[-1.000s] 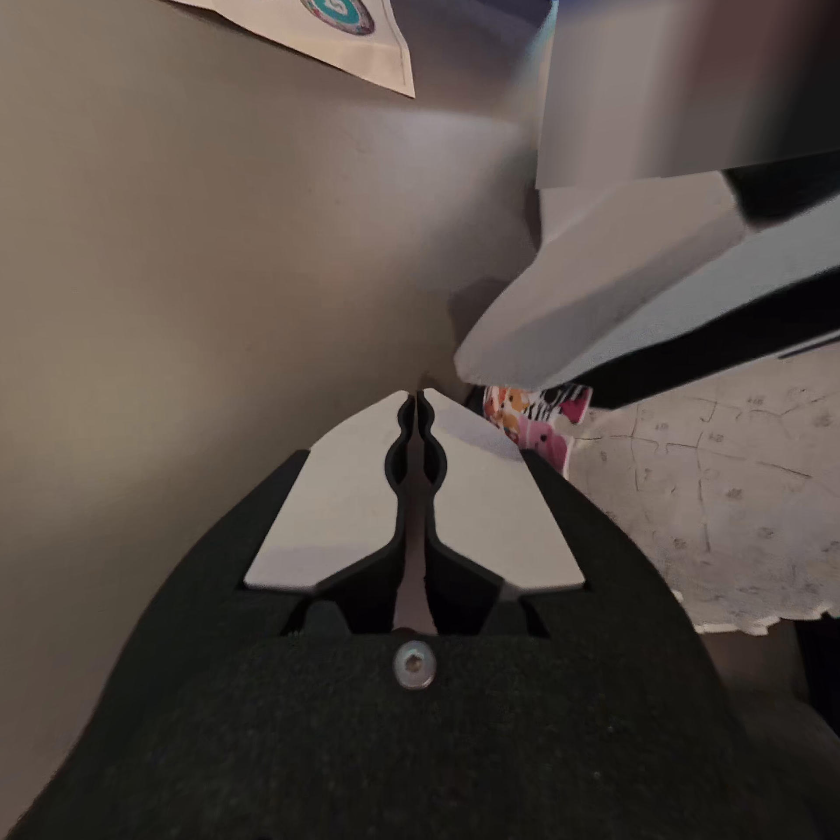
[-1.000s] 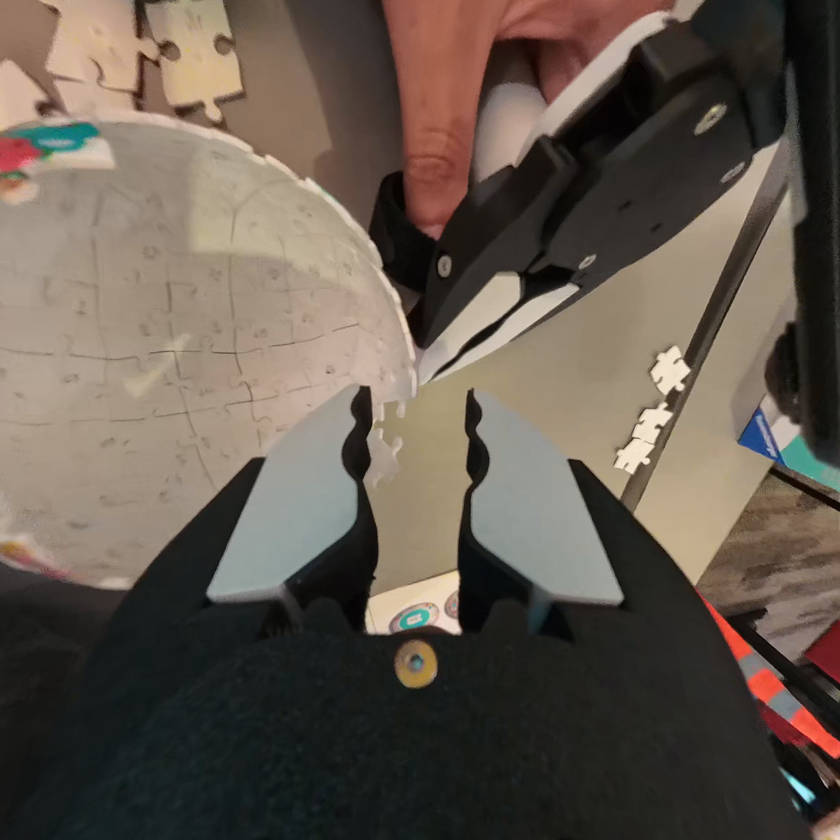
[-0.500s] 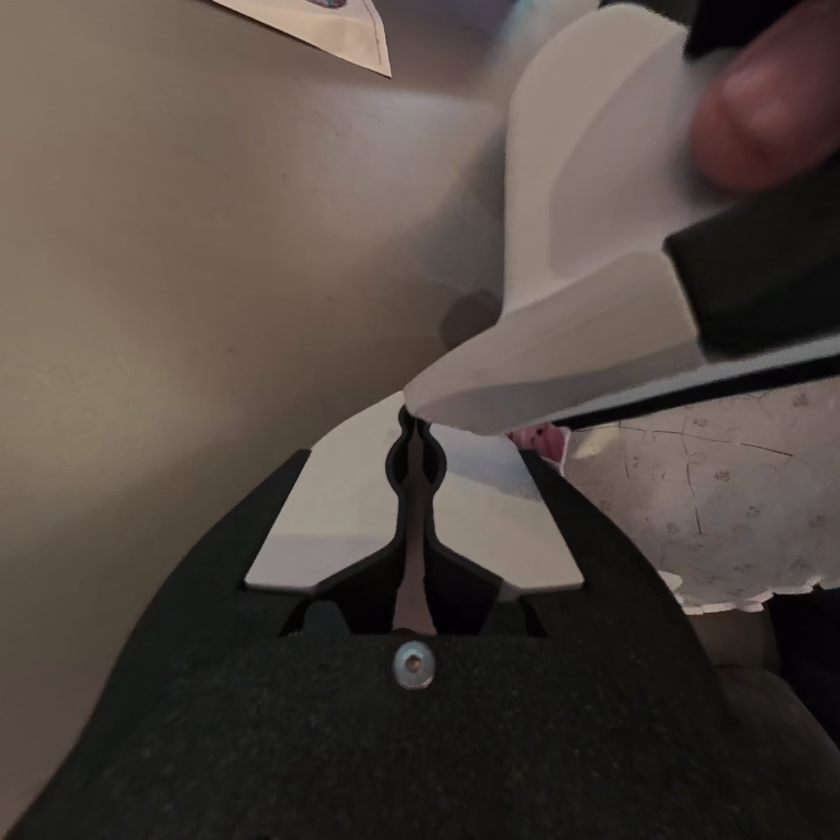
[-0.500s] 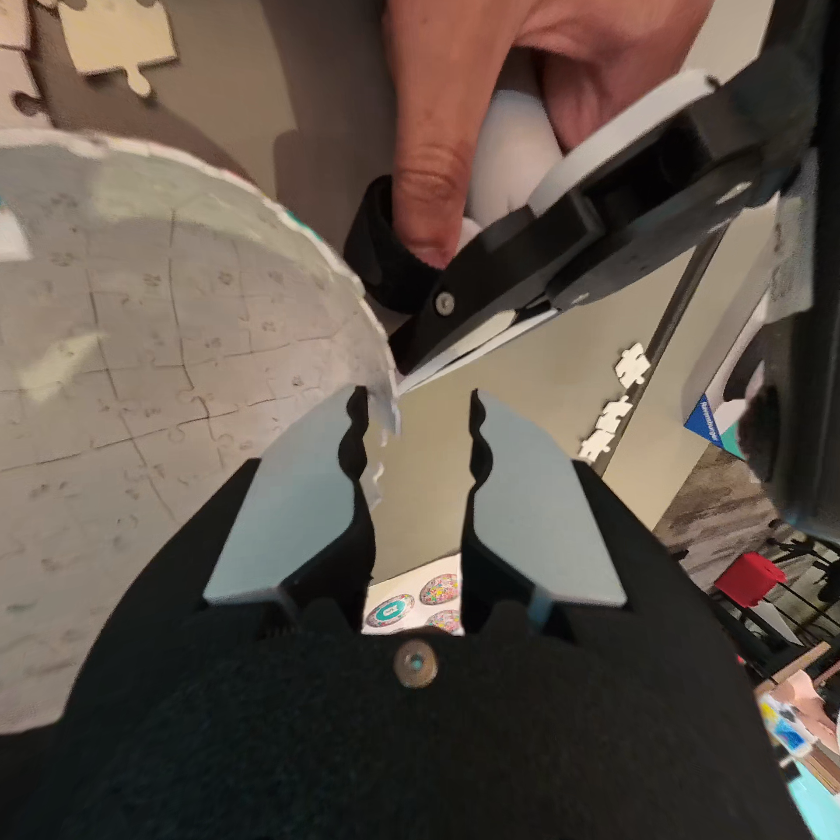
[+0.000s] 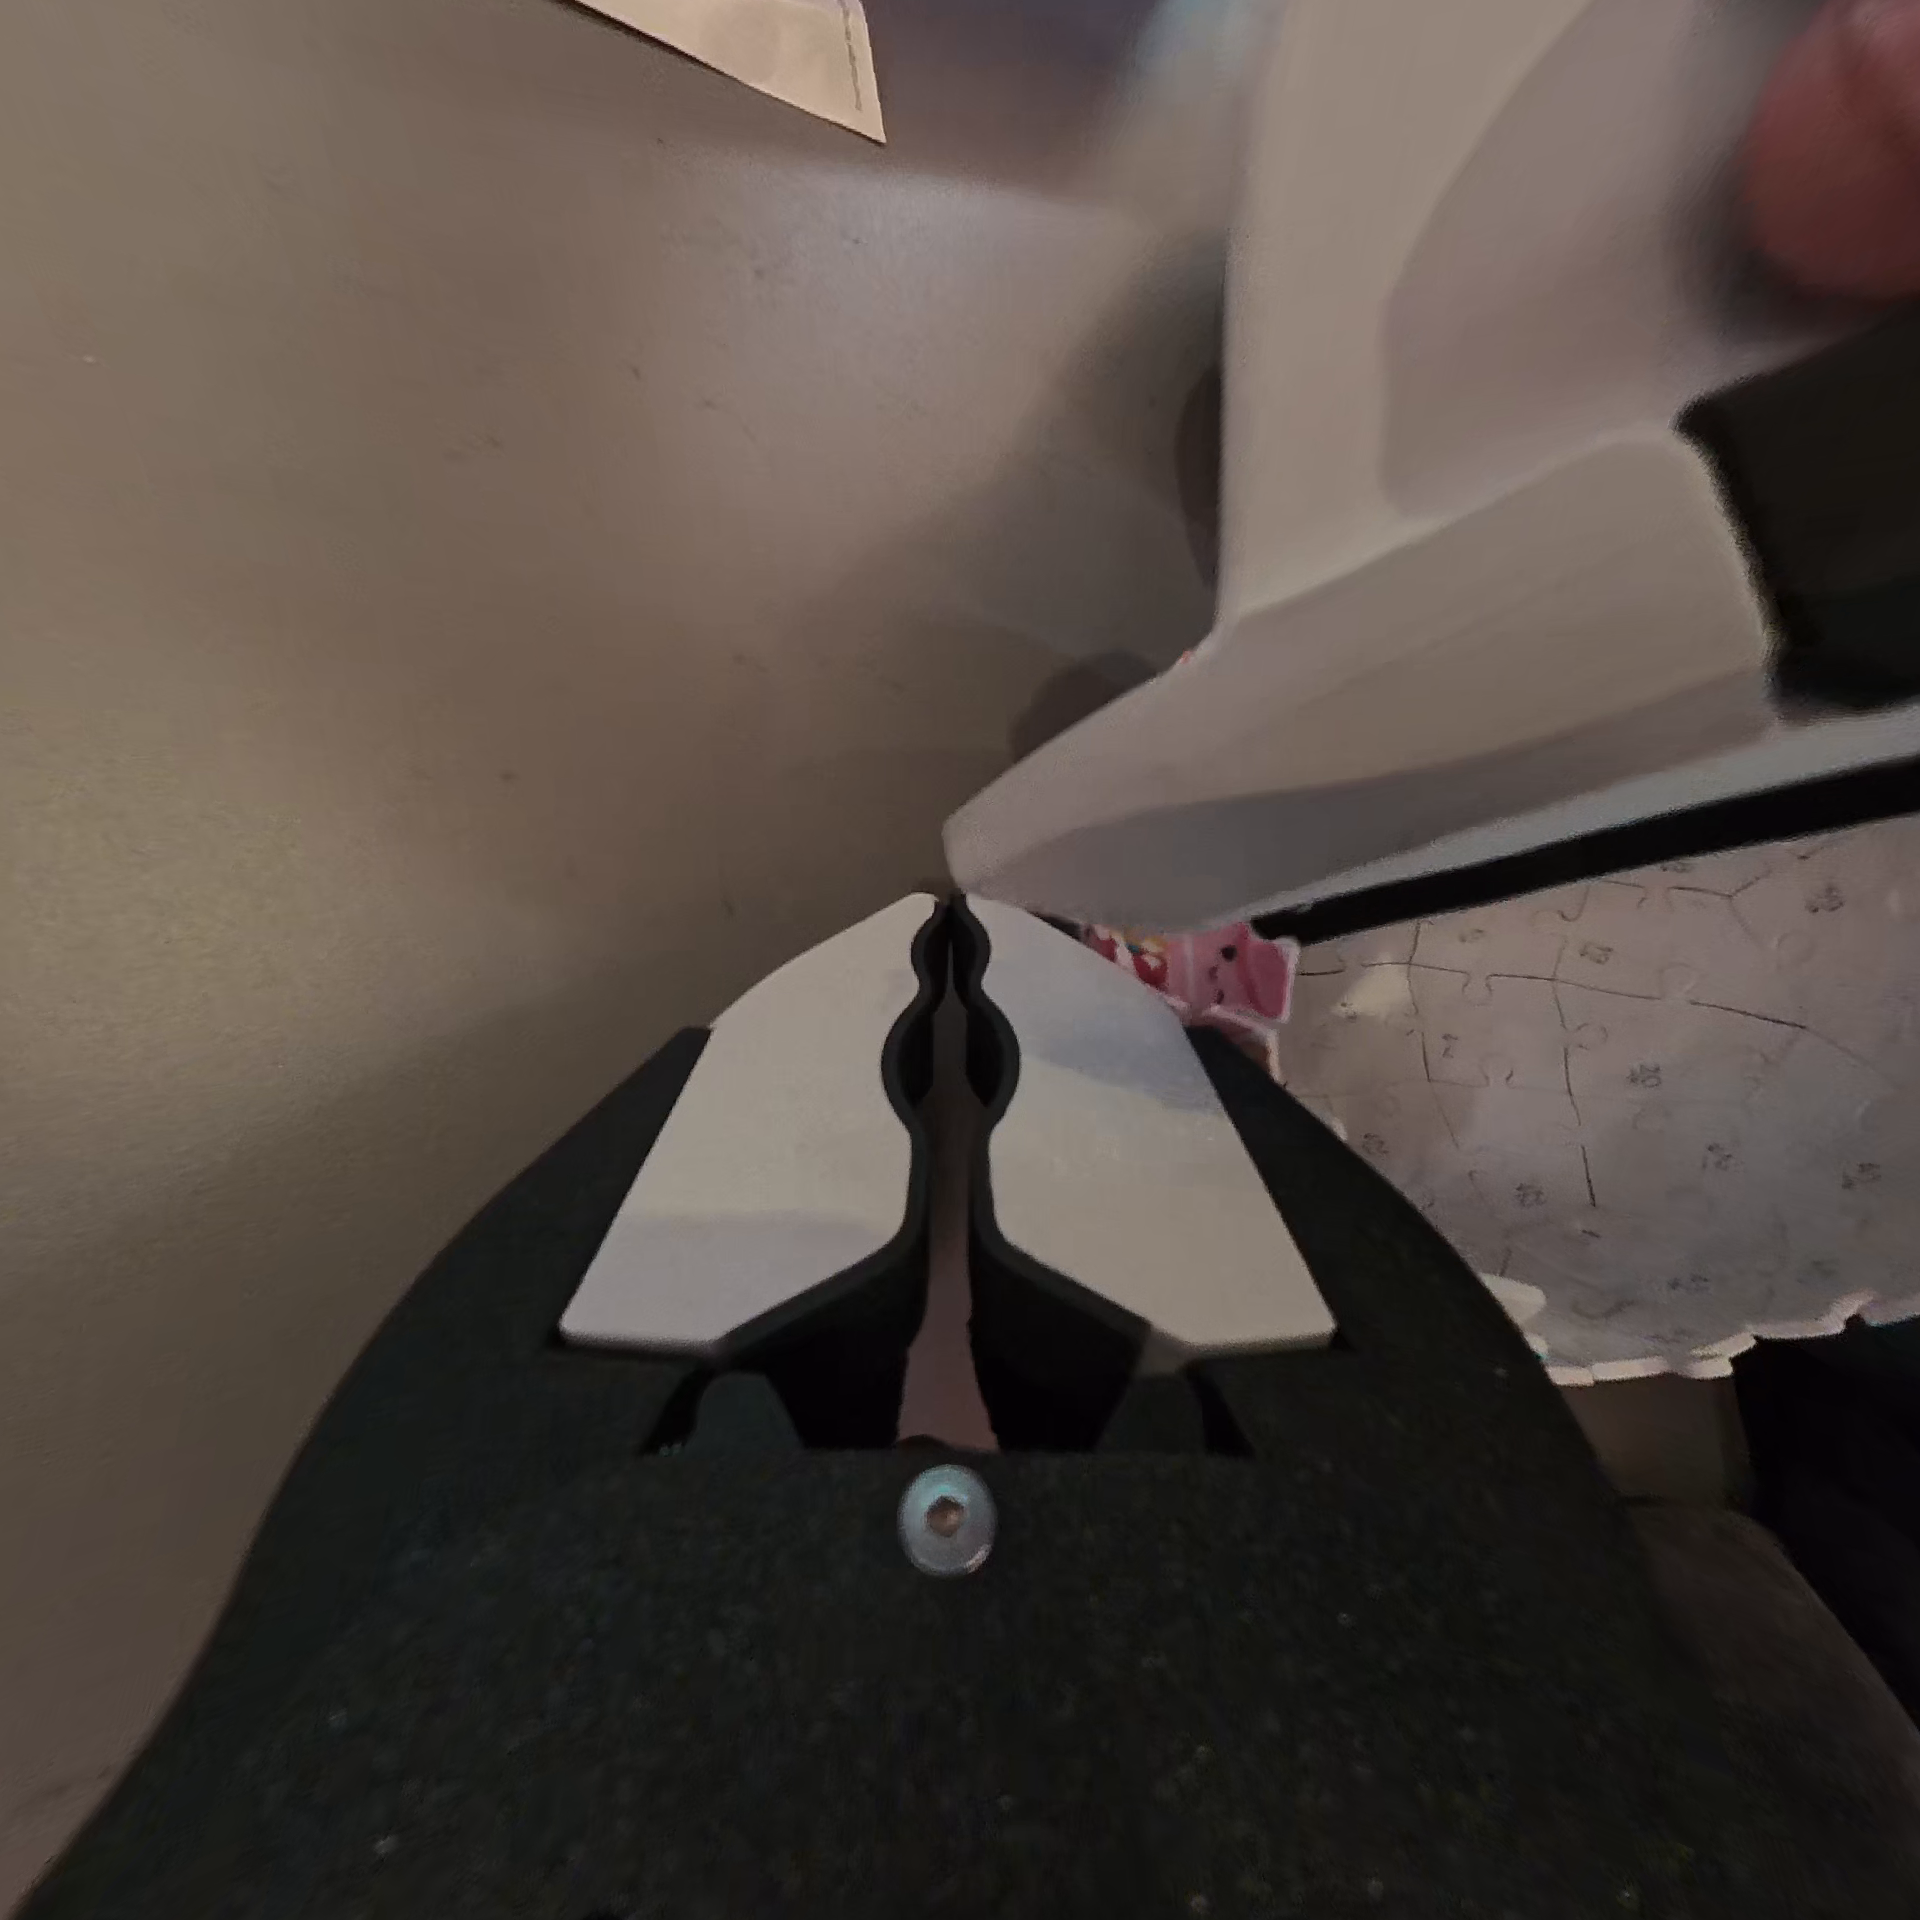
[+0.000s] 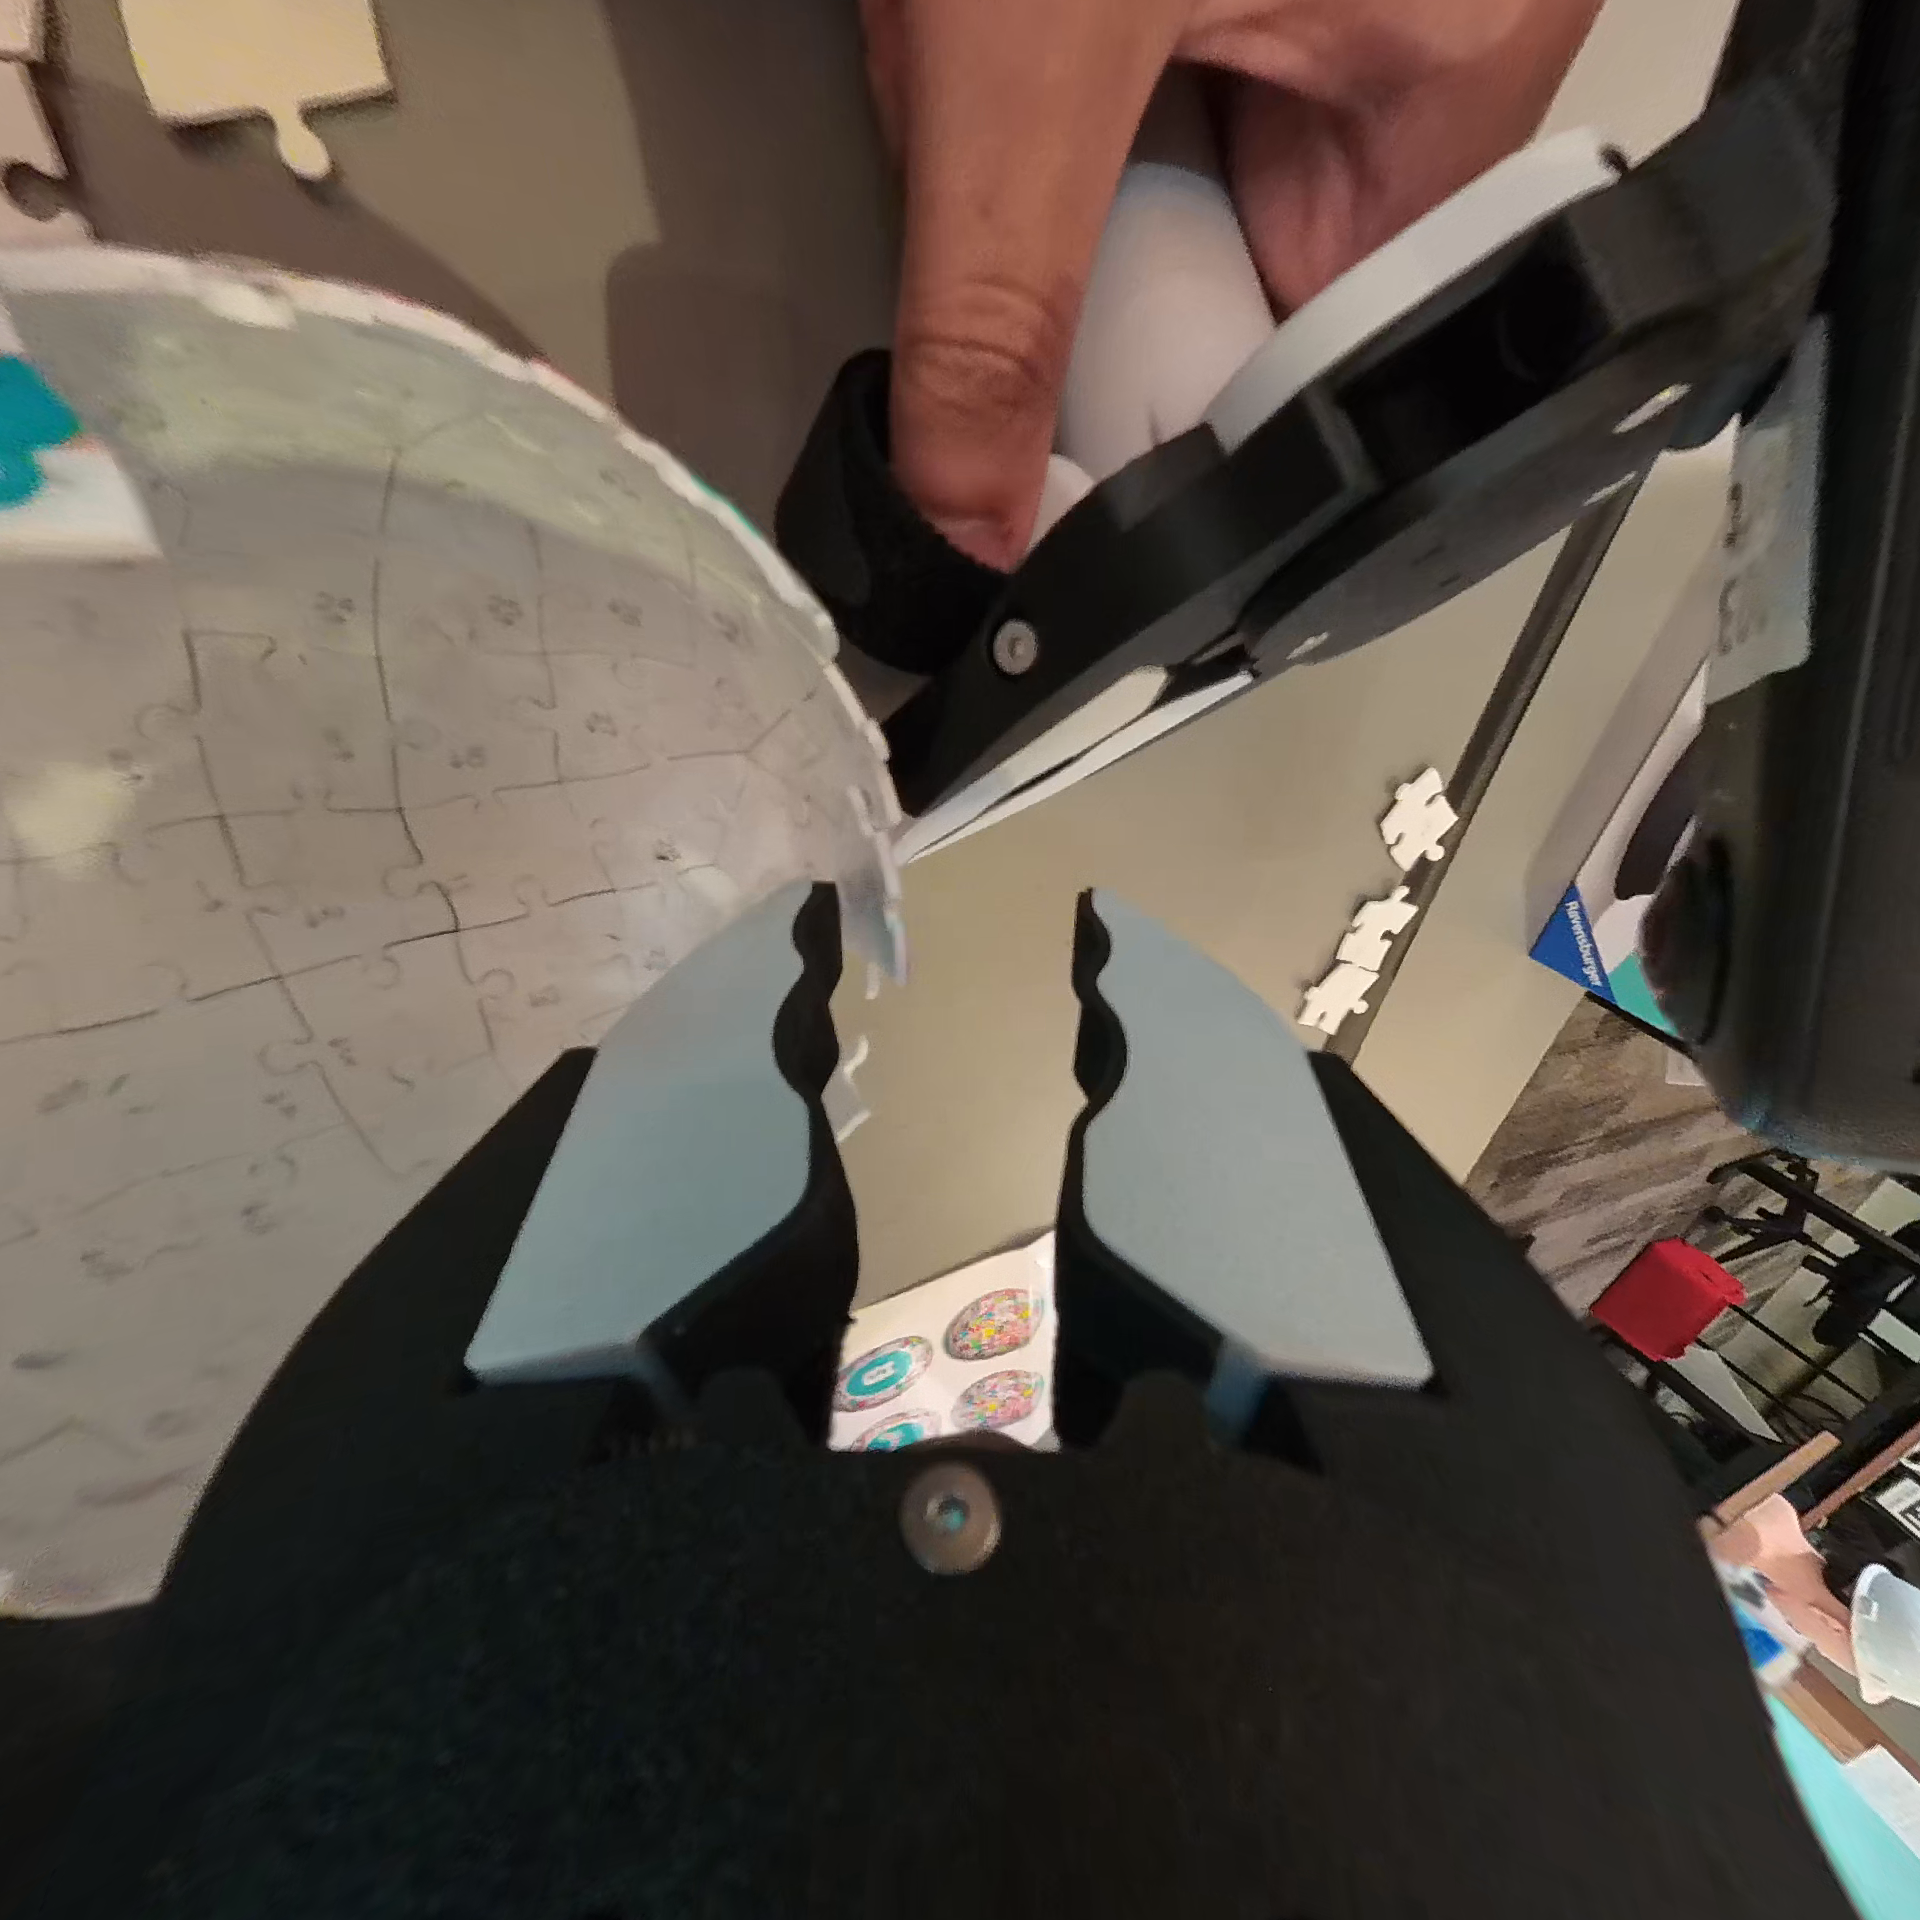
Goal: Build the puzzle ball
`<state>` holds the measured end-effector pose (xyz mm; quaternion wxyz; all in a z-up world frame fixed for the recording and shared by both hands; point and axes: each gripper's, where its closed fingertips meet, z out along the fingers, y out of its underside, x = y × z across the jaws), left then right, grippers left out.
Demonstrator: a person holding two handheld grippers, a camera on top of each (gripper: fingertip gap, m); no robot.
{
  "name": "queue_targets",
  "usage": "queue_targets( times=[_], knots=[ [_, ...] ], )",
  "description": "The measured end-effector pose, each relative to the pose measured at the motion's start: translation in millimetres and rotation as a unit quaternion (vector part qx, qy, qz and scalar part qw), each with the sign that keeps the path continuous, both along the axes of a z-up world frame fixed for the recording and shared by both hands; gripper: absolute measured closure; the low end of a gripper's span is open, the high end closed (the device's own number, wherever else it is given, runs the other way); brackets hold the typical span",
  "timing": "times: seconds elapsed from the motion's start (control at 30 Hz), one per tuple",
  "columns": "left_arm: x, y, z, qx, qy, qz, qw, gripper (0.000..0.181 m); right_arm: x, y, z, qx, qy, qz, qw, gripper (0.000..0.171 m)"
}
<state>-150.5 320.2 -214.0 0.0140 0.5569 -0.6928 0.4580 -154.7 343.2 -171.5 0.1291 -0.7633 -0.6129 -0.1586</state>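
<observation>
The puzzle ball (image 6: 364,779) is a part-built shell showing its grey numbered inner side, at the left of the right wrist view. It also shows at the right of the left wrist view (image 5: 1558,1122), with a pink printed piece (image 5: 1236,966) at its rim. My right gripper (image 6: 956,914) is open, and a rim piece (image 6: 878,925) juts out beside its left finger. My left gripper (image 5: 954,912) is shut; in the right wrist view (image 6: 904,847) its tips touch the ball's rim. I cannot tell if they pinch it. The right gripper's finger (image 5: 1299,779) hangs just above the left tips.
Loose pieces lie at the far left (image 6: 260,83) and near the table's dark edge (image 6: 1418,821). A sheet with round pictures (image 6: 935,1361) lies below; its corner shows in the left wrist view (image 5: 779,52). A person's hand (image 6: 987,312) holds the left gripper. A blue box (image 6: 1590,935) stands right. Left tips to right tips: about 5 cm.
The right gripper has moved closer to the ball's rim, and its finger now sits just over the left tips. The ball has turned a little. Both jaws stand as before.
</observation>
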Motion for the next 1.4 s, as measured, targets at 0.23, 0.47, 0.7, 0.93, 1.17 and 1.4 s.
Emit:
queue_targets(
  times=[0.23, 0.47, 0.7, 0.93, 1.17, 1.4],
  knots=[
    [-0.5, 0.1, 0.2, -0.004, 0.001, 0.001, 1.000, 0.181, -1.5, 0.1, 2.2, 0.001, 0.011, 0.003, 1.000, 0.129],
    [-1.2, 0.6, 0.0, -0.002, 0.002, 0.002, 1.000, 0.181, -7.5, 1.7, 4.8, 0.007, 0.024, 0.008, 1.000, 0.128],
    [-16.5, 15.4, 3.8, 0.006, 0.008, 0.012, 1.000, 0.180, -11.1, -1.6, 7.8, 0.001, 0.041, 0.014, 0.999, 0.126],
    [-26.1, 9.8, 18.8, -0.019, -0.017, -0.014, 1.000, 0.181, -16.5, 4.5, 11.4, 0.018, 0.055, 0.020, 0.998, 0.125],
    [-26.1, 5.9, 19.0, -0.022, -0.015, -0.021, 0.999, 0.181, -14.5, 8.8, 12.0, 0.028, 0.051, 0.017, 0.998, 0.124],
    [-24.0, 7.1, 24.5, -0.031, -0.027, -0.017, 0.999, 0.181, -19.1, 8.7, 11.1, 0.030, 0.053, 0.023, 0.998, 0.125]
  ],
)
